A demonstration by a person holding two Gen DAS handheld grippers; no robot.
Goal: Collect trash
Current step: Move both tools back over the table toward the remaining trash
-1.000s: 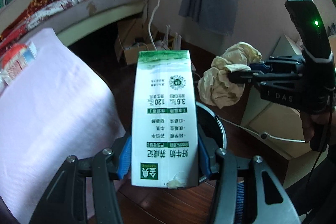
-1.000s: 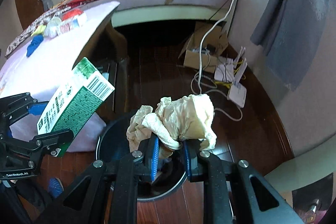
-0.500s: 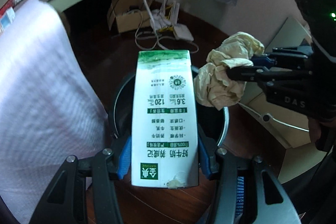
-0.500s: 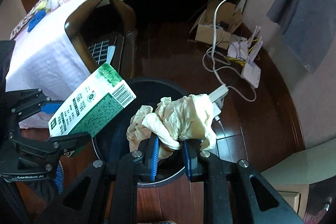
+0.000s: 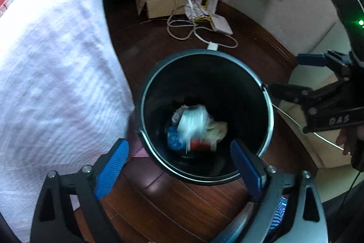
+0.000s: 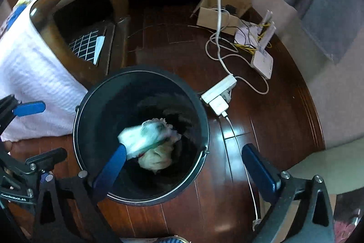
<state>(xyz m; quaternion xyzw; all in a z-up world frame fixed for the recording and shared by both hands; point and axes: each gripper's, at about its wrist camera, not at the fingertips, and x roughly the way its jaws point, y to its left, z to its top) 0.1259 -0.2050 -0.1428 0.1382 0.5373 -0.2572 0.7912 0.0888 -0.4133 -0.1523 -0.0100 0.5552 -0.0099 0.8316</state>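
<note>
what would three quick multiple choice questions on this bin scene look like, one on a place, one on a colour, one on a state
1. Where is the milk carton?
A. Inside the bin
B. On the bed
C. In the cardboard box

2. What colour are the gripper pads?
A. Red
B. Blue
C. Yellow

3. How does the left gripper stand?
A. Shut on the carton
B. Shut on the tissue
C. Open, holding nothing

Answers:
1 A: the carton shows, blurred, within the dark bin, over the crumpled tissue.
2 B: both wrist views show blue pads on the fingers.
3 C: its fingers are spread wide over the bin with nothing between them; the right gripper is the same.
</note>
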